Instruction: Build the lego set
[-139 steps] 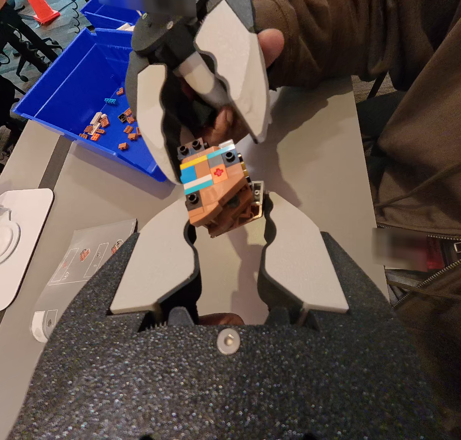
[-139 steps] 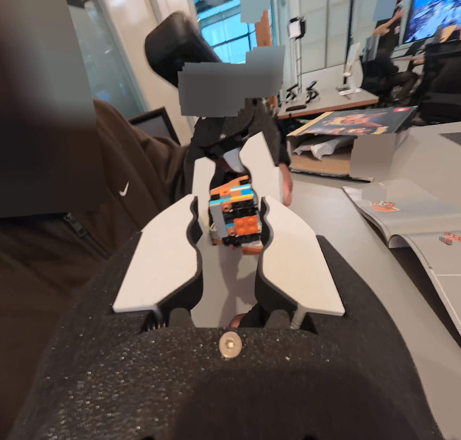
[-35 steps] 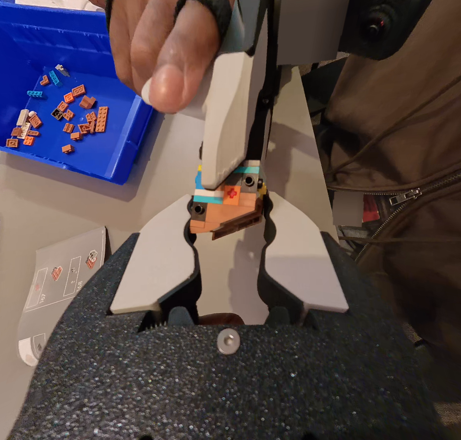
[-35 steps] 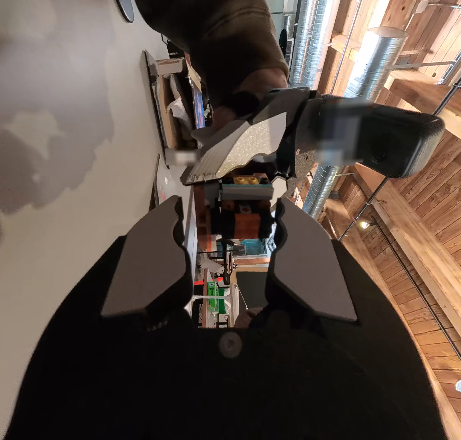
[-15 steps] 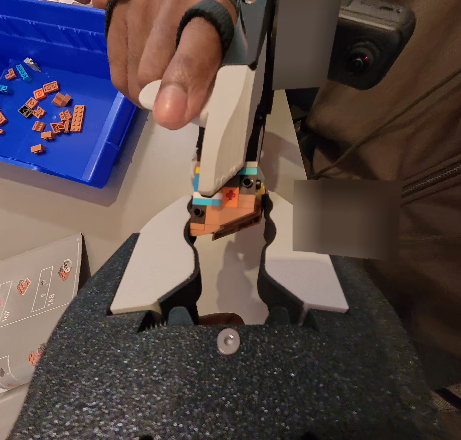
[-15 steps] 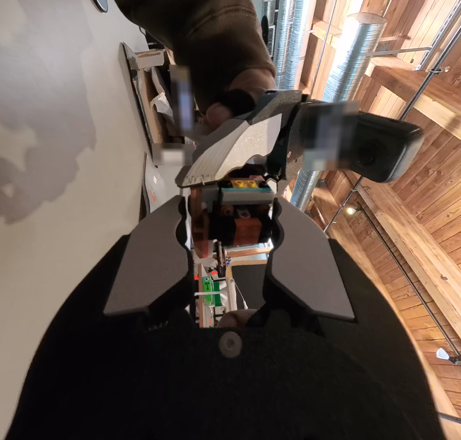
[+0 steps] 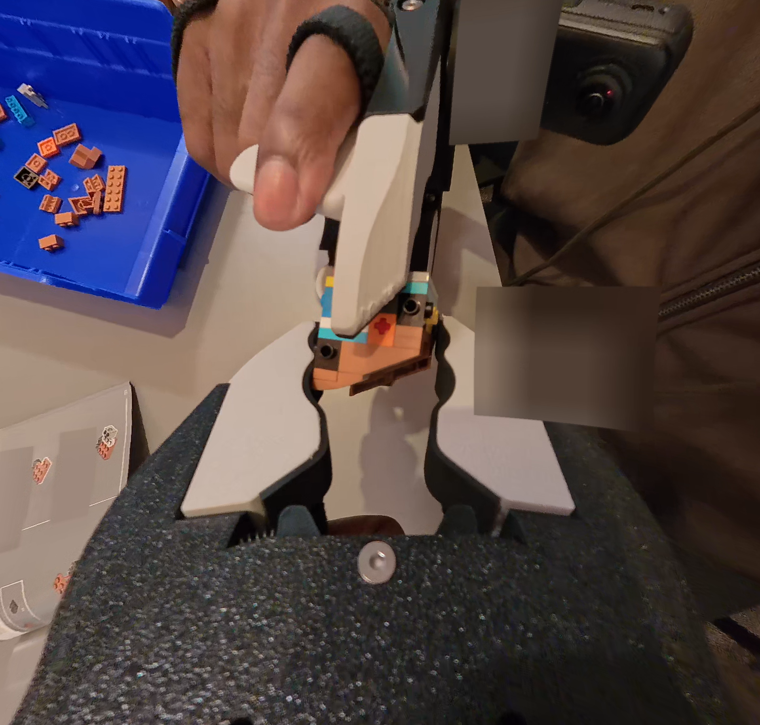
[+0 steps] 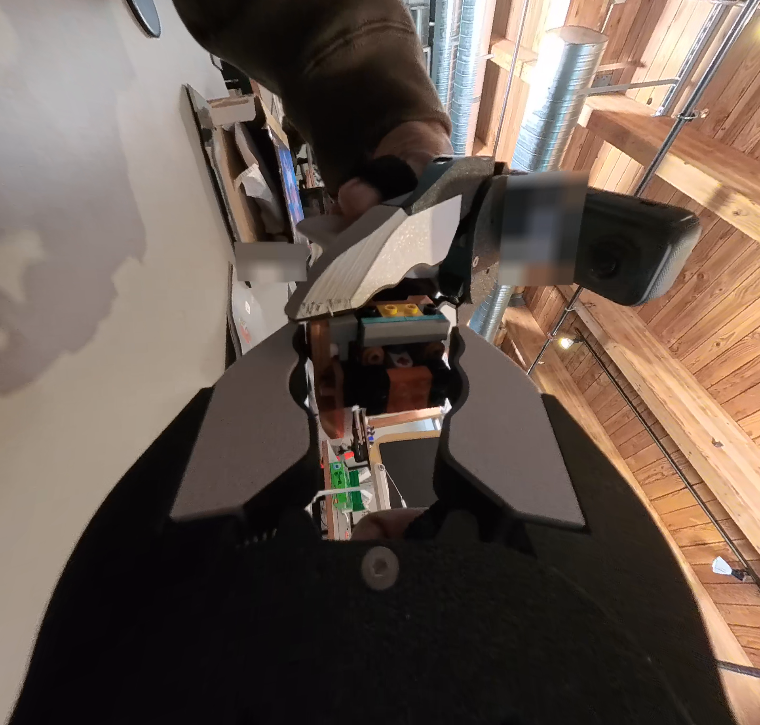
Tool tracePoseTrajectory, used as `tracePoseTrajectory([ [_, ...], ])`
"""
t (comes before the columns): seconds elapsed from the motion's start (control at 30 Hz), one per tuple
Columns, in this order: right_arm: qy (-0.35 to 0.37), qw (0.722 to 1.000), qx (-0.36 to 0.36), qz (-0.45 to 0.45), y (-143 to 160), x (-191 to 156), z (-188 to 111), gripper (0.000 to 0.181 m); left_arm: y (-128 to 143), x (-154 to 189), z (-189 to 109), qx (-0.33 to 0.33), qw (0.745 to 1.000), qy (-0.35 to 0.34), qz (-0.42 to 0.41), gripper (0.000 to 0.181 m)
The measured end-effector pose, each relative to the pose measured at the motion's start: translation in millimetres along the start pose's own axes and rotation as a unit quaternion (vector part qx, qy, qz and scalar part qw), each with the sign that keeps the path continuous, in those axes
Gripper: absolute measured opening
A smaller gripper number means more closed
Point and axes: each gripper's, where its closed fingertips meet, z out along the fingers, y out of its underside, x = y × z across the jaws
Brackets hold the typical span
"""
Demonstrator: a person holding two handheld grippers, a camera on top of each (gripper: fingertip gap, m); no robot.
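Lego model (image 7: pixel 372 345) sits clamped between both the left claw (image 7: pixel 374 355) and right claw (image 8: pixel 376 359).

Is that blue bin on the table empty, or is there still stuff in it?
Not empty. The blue bin holds a scatter of small loose bricks on its floor, mostly orange-brown, plus a teal one. Much of the floor is bare.

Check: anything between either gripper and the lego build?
Nothing visible. The left gripper is shut on the lego build, and the right gripper is clamped on it too, held above the table.
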Motion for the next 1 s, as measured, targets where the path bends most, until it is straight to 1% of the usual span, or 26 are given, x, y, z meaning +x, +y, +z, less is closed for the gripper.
tracePoseTrajectory([
  [0.33, 0.016, 1.0, 0.015, -0.017, -9, 4, -8, 0.065, -5, 9, 1, -0.009, 1.0, 0.008, 0.016, 0.054],
  [0.6, 0.039, 0.998, 0.032, -0.023, -16, 12, -13, 0.065, -3, 15, 3, -0.013, 0.999, 0.023, 0.018, 0.062],
  [0.67, 0.05, 0.998, 0.034, -0.024, -17, 16, -14, 0.065, -4, 15, 2, 0.004, 1.0, 0.025, 0.004, 0.064],
  [0.77, 0.065, 0.997, 0.036, -0.025, -18, 20, -15, 0.065, -7, 16, 2, 0.059, 0.997, 0.043, -0.04, 0.065],
  [0.87, 0.076, 0.996, 0.038, -0.026, -19, 21, -15, 0.065, -12, 21, 4, 0.119, 0.988, 0.066, -0.075, 0.06],
  [1.0, 0.083, 0.996, 0.039, -0.021, -19, 21, -13, 0.065, -15, 21, 4, 0.182, 0.975, 0.074, -0.105, 0.057],
])
